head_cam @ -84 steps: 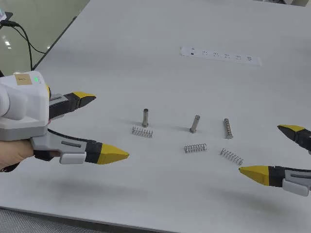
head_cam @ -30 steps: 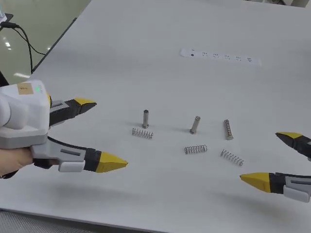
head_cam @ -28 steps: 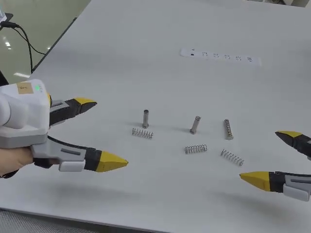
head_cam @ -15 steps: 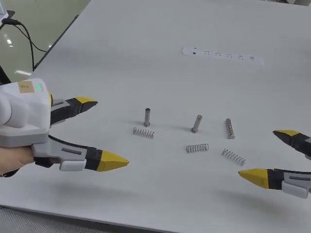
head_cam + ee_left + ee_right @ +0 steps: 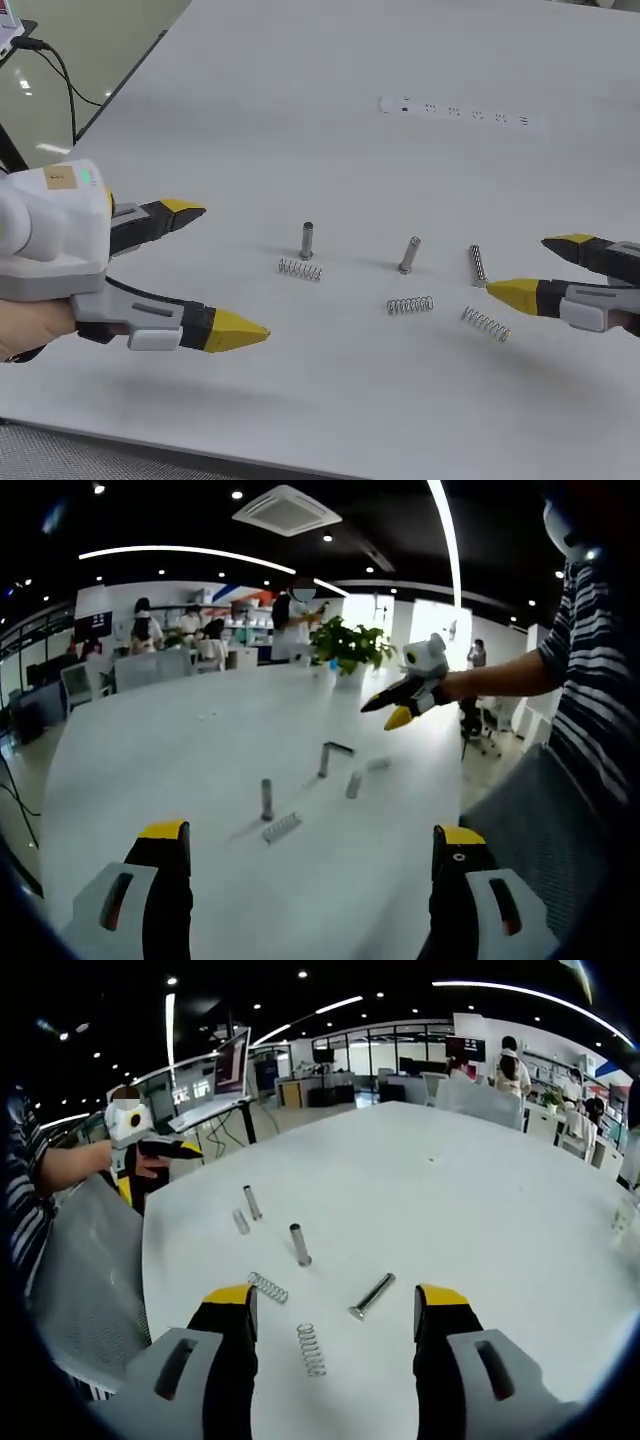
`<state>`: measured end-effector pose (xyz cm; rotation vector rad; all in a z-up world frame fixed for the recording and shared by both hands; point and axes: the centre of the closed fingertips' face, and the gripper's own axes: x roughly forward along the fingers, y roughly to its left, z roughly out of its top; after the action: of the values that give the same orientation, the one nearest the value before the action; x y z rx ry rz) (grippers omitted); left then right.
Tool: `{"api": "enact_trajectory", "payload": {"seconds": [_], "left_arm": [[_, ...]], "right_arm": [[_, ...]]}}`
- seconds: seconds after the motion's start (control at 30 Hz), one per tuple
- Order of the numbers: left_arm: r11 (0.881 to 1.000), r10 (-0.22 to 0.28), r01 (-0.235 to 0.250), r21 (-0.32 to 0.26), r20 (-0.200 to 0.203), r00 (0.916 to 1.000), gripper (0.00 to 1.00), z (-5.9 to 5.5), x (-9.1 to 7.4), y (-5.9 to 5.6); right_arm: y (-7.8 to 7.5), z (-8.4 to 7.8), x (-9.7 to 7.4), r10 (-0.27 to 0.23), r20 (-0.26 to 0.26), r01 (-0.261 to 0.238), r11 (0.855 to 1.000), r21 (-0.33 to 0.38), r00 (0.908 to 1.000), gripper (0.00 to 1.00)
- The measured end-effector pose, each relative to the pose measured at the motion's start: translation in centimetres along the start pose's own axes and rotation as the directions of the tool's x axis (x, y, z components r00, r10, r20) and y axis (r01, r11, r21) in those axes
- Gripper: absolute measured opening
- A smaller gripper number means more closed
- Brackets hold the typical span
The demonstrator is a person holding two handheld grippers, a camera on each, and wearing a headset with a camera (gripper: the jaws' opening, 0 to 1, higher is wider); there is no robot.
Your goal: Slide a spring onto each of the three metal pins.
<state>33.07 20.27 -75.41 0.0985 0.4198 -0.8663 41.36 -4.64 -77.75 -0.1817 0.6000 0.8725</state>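
Three metal pins stand in a row on the white table: the left pin (image 5: 307,240) and middle pin (image 5: 408,254) upright, the right pin (image 5: 477,265) lying on its side (image 5: 372,1296). A spring lies in front of each: left spring (image 5: 300,269), middle spring (image 5: 410,305), right spring (image 5: 485,323). My left gripper (image 5: 215,270) hovers open well left of the left pin, nothing between its jaws (image 5: 311,832). My right gripper (image 5: 535,266) is open just right of the right pin and above the right spring (image 5: 311,1348), holding nothing (image 5: 336,1295).
A white power strip (image 5: 455,112) lies far back on the table. The table's left edge (image 5: 120,85) runs diagonally, with a black cable (image 5: 55,70) beyond it. The near edge is close under the left gripper. People and chairs stand far behind.
My right gripper has moved left and away from me, closer to the right pin and spring, and its jaws look narrower. The left gripper has barely moved. Pins and springs are unmoved.
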Motion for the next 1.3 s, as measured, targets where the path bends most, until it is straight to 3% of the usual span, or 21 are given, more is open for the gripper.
{"api": "enact_trajectory", "payload": {"seconds": [0.1,0.33,0.5,0.7,0.97,1.1,1.3], "left_arm": [[1.0,0.004,-0.004,-0.002,-0.001,1.0,0.98,0.0,-0.1,0.1],[1.0,0.006,-0.006,-0.002,-0.002,1.0,0.98,-0.1,-0.1,0.0],[1.0,0.005,-0.005,-0.003,-0.005,1.0,0.98,-0.1,-0.1,0.0],[1.0,0.002,-0.002,-0.007,-0.006,1.0,0.98,-0.3,-0.1,0.0],[1.0,-0.004,0.004,-0.002,-0.005,1.0,0.98,-0.1,0.1,-0.2],[1.0,-0.001,0.0,-0.003,-0.002,1.0,0.98,0.0,0.0,-0.1],[1.0,0.001,-0.001,-0.004,-0.009,1.0,0.98,-0.2,-0.2,0.1]], "right_arm": [[-0.7,-0.4,0.8,-0.018,-0.055,0.019,0.999,0.029,0.9983,0.5],[-2.1,0.2,2.3,-0.051,-0.072,0.061,0.987,0.145,0.9961,0.39],[-3.0,-0.2,3.0,-0.073,-0.108,0.091,0.98,0.174,0.9915,0.34],[-3.4,-0.5,3.8,-0.085,-0.132,0.117,0.96,0.254,0.9876,0.27],[-3.8,-1.2,5.5,-0.119,-0.186,0.168,0.947,0.275,0.9754,0.2],[-4.4,-2.0,6.2,-0.153,-0.228,0.213,0.94,0.268,0.9616,0.19],[-4.8,-2.9,6.9,-0.16,-0.27,0.234,0.933,0.272,0.9495,0.17]]}}
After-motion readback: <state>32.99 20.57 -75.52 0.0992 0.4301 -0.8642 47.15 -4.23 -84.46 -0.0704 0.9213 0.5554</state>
